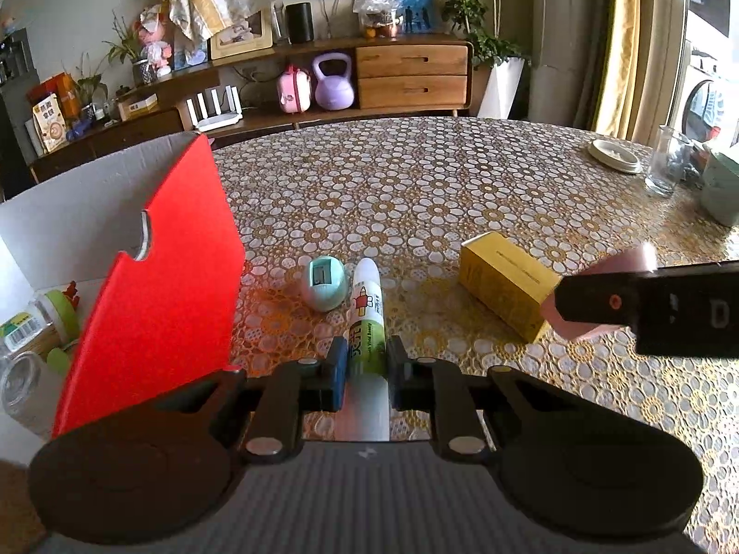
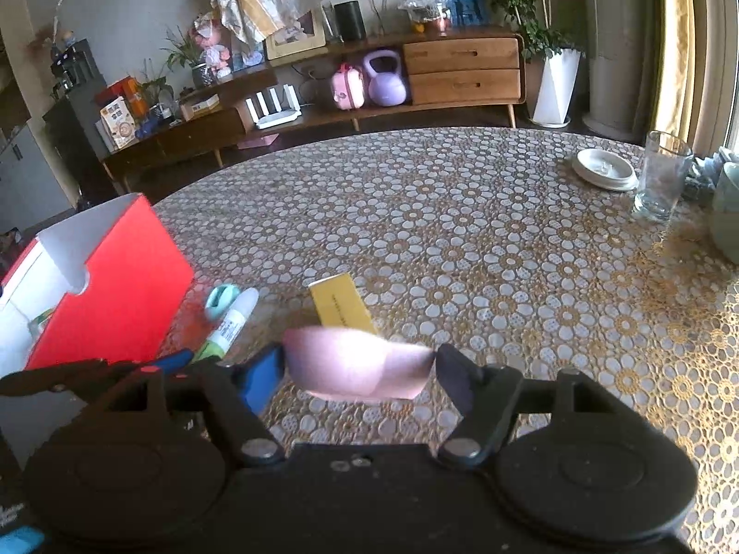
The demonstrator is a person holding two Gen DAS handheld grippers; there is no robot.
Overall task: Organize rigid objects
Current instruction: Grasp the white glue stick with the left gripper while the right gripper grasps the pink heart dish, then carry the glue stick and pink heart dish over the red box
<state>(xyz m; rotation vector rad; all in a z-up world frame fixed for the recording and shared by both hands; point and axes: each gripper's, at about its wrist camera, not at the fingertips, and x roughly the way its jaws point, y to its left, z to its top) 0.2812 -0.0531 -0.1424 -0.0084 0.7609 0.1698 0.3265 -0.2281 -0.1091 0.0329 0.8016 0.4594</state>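
Note:
My left gripper (image 1: 366, 360) is shut on a white and green tube (image 1: 367, 318) that lies pointing away along the table; the tube also shows in the right wrist view (image 2: 233, 323). A teal egg-shaped gadget (image 1: 326, 282) lies just left of the tube's tip. A yellow box (image 1: 505, 284) lies to the right. My right gripper (image 2: 358, 367) is shut on a pink box (image 2: 355, 364) and holds it above the table, near the yellow box (image 2: 342, 307). A red and white open box (image 1: 152, 286) stands at the left with jars inside.
The round table has a floral lace cloth (image 1: 415, 184). A drinking glass (image 2: 660, 177), a white dish (image 2: 602, 168) and a pale green pot (image 2: 727, 212) stand at the far right. A wooden sideboard (image 1: 411, 76) is beyond the table.

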